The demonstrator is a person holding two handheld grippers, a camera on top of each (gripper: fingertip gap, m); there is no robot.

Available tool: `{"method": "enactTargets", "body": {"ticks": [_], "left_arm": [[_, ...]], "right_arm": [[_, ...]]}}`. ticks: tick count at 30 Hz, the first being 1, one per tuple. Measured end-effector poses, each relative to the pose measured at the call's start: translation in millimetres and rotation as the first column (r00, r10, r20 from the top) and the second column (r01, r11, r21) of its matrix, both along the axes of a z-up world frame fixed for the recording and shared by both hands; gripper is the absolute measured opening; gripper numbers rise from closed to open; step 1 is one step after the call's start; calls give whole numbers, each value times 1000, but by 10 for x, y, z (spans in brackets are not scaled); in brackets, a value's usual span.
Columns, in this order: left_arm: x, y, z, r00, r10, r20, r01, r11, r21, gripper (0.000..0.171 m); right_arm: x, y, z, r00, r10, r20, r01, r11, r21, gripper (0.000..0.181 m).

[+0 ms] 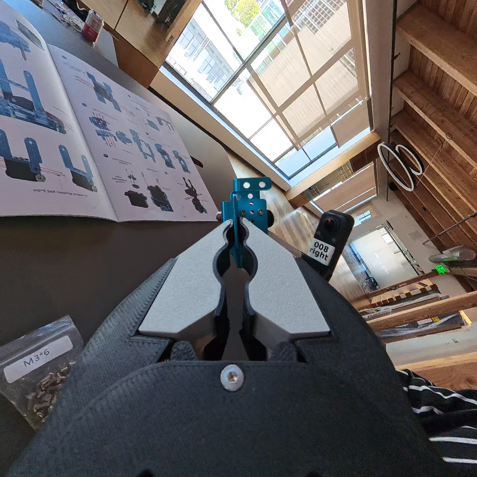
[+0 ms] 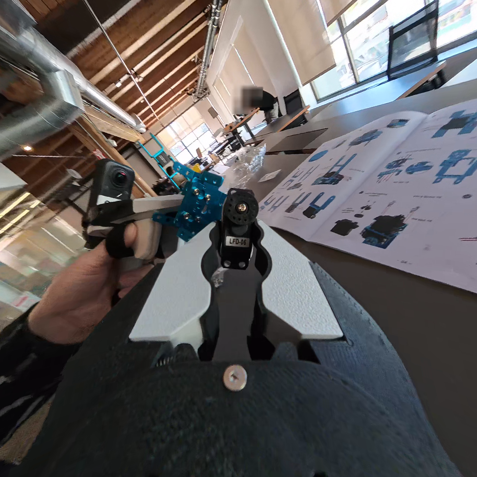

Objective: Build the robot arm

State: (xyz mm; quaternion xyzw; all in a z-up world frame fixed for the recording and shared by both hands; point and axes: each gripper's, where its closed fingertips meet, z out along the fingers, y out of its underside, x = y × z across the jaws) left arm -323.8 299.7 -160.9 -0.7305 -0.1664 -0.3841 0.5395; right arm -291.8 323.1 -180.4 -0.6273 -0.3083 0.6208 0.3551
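The left hand-held gripper [image 1: 236, 222] is closed on a blue metal bracket [image 1: 246, 204], its tips pinching the bracket's thin edge. The bracket is held in the air above the dark bench [image 1: 77, 271]; its long axis runs straight out along the fingers, and its perforated tab points away from the camera toward the windows.

The right hand-held gripper [image 2: 238, 229] is closed on a black servo motor [image 2: 236, 232]. The servo stands lengthwise between the fingers, its round horn with a centre screw at the far end and its mounting ears toward the camera. In the right wrist view the servo sits just beside the bracket, horn near the bracket's screwed face; whether they touch I cannot tell. No screws visibly join the two.

An open instruction manual [image 1: 103, 134] lies on the bench, and a bag of small screws [image 1: 38, 366] rests nearby. A person's hand [image 2: 77, 291] grips the left tool.
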Motion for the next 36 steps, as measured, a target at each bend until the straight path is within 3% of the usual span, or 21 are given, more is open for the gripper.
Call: {"method": "enactTargets", "body": {"ticks": [5, 11, 20, 36], "left_arm": [[4, -5, 38, 999, 31, -37, -30, 999, 32, 0], [64, 4, 79, 969, 78, -236, -64, 996, 63, 0], [174, 69, 113, 913, 123, -388, -94, 991, 93, 0], [331, 247, 36, 901, 166, -401, -132, 985, 109, 0]], "right_arm": [[32, 7, 67, 996, -87, 28, 81, 982, 172, 23], [13, -21, 50, 991, -117, 64, 98, 965, 242, 23], [81, 107, 54, 991, -134, 1, 134, 987, 83, 23], [169, 255, 35, 975, -224, -12, 224, 974, 38, 23]]}}
